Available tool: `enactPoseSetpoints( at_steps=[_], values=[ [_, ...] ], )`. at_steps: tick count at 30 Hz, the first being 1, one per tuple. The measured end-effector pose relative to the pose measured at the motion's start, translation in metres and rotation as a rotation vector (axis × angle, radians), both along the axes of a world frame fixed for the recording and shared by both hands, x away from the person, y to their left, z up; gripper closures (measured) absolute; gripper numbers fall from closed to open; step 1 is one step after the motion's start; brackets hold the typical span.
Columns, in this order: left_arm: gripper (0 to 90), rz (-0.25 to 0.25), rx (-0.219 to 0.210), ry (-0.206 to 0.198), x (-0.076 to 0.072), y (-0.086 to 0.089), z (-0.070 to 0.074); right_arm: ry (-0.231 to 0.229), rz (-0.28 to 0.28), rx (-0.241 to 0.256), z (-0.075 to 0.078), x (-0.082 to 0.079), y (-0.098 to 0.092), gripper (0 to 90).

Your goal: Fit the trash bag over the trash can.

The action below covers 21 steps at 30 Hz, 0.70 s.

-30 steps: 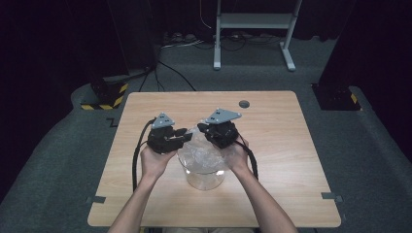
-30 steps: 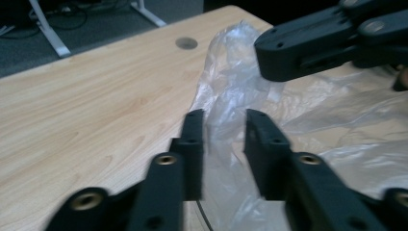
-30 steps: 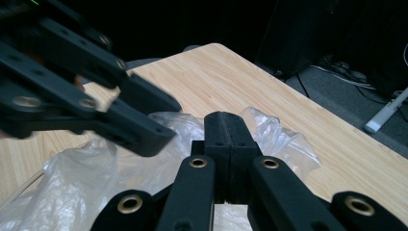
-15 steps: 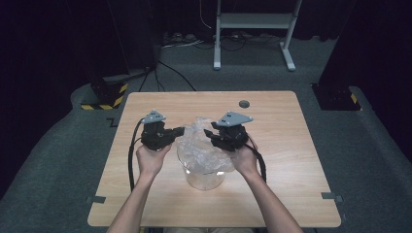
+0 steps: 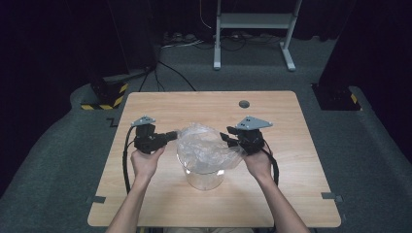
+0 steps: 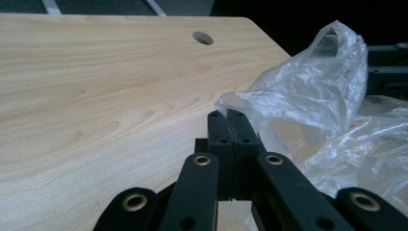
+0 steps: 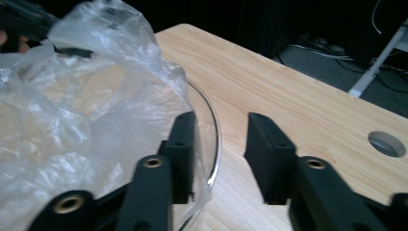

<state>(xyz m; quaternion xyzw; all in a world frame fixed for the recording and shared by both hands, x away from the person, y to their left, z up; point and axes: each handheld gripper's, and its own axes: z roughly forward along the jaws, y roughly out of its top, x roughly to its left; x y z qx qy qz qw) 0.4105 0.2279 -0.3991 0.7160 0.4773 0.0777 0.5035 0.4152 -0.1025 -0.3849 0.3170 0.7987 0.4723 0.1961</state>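
A crumpled clear plastic bag (image 5: 204, 148) lies draped over a clear glass bowl (image 5: 205, 178) in the middle of the wooden table (image 5: 160, 104). My left gripper (image 5: 171, 136) is at the bag's left side. In the left gripper view it (image 6: 231, 115) is shut on the edge of the bag (image 6: 308, 96). My right gripper (image 5: 228, 138) is at the bag's right side. In the right gripper view it (image 7: 220, 117) is open, and the bowl's rim (image 7: 208, 108) runs between its jaws. The bag (image 7: 86, 96) lies against its left jaw.
A round hole (image 5: 244, 104) is set in the table near its far edge. A white metal stand (image 5: 252, 29) and cables lie on the floor beyond the table. A black box with yellow stripes (image 5: 104, 94) sits at the far left.
Both grippers have moved apart, left one leftward and right one rightward. The bag is now spread wider over the bowl.
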Motion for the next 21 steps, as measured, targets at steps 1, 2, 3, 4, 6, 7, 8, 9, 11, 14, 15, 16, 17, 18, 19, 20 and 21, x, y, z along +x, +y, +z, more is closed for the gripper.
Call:
enactPoseSetpoints(
  at_steps=[1, 2, 3, 4, 6, 7, 8, 9, 11, 14, 15, 16, 17, 18, 19, 20, 21],
  values=[
    [87.8, -0.004, -0.003, -0.011, 0.0, 0.001, 0.001, 0.0, 0.005, 0.006, 0.001, 0.0, 0.0, 68.7],
    [82.7, -0.007, -0.013, -0.025, -0.002, 0.0, 0.002, -0.002, 0.009, 0.007, 0.001, 0.001, 0.0, 71.7],
    [74.9, -0.015, -0.021, -0.05, -0.003, -0.001, 0.004, -0.004, 0.015, 0.009, 0.002, 0.001, 0.001, 74.6],
    [60.3, -0.028, -0.034, -0.073, -0.004, -0.002, 0.006, -0.007, 0.018, 0.008, 0.003, 0.001, 0.002, 77.3],
    [55.4, -0.065, -0.091, -0.106, -0.004, -0.004, 0.011, -0.015, 0.027, 0.012, 0.004, 0.002, 0.005, 81.3],
    [51.1, -0.075, -0.091, -0.117, -0.003, -0.006, 0.014, -0.015, 0.031, 0.013, 0.005, 0.003, 0.006, 82.9],
    [48.4, -0.078, -0.083, -0.13, -0.003, -0.009, 0.016, -0.012, 0.034, 0.01, 0.005, 0.004, 0.008, 84.2],
    [47.3, -0.079, -0.069, -0.134, -0.003, -0.012, 0.019, -0.012, 0.038, 0.006, 0.005, 0.005, 0.01, 85.3],
    [49.3, -0.084, -0.029, -0.139, -0.001, -0.018, 0.021, -0.008, 0.04, 0.001, 0.005, 0.007, 0.014, 87.1],
    [65.3, -0.069, -0.02, -0.121, 0.003, -0.024, 0.021, -0.013, 0.043, 0.002, 0.004, 0.009, 0.018, 88.8],
    [70.5, -0.062, -0.041, -0.11, 0.006, -0.024, 0.02, -0.011, 0.043, 0.002, 0.005, 0.01, 0.018, 89.2],
    [76.1, -0.052, -0.06, -0.094, 0.008, -0.023, 0.019, -0.011, 0.043, 0.002, 0.005, 0.012, 0.019, 89.4],
    [79.5, -0.038, -0.077, -0.083, 0.011, -0.022, 0.017, -0.006, 0.041, 0.004, 0.005, 0.013, 0.02, 89.6],
    [83.0, -0.028, -0.087, -0.074, 0.013, -0.02, 0.016, -0.006, 0.04, 0.004, 0.006, 0.015, 0.02, 89.7],
    [85.5, -0.015, -0.094, -0.061, 0.014, -0.019, 0.015, 0.004, 0.036, 0.011, 0.006, 0.017, 0.02, 89.7],
    [87.4, -0.006, -0.093, -0.056, 0.015, -0.018, 0.014, 0.009, 0.036, 0.015, 0.006, 0.02, 0.02, 89.8],
    [88.4, 0.001, -0.091, -0.052, 0.016, -0.017, 0.014, 0.012, 0.034, 0.015, 0.006, 0.023, 0.021, 89.8]
  ],
)
